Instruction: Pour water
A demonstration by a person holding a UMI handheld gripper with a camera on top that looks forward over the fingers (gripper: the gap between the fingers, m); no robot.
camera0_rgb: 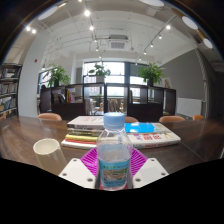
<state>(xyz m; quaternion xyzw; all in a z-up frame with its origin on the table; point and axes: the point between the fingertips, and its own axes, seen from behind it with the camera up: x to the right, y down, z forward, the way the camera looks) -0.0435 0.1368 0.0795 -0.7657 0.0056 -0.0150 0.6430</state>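
Between jaws — water bottle [114, 152] clamped upright, base hidden; paper cup [47, 151] beside, partly cut off.

bottle [114, 152]: clear glossy plastic, smooth pale blue cap, shiny printed label | gripper [113, 168] fingers: matt white plastic, magenta pads pressing the bottle's sides | cup [47, 150]: pale, matt, paper-like | table [20, 140]: dark polished wood, light sheen | books [88, 129]: glossy paper covers

The gripper [113, 172] shows two pale grey, blocky fingers [78, 173] at the lower middle of the frame, each with a magenta pad [92, 157] on its inner face.
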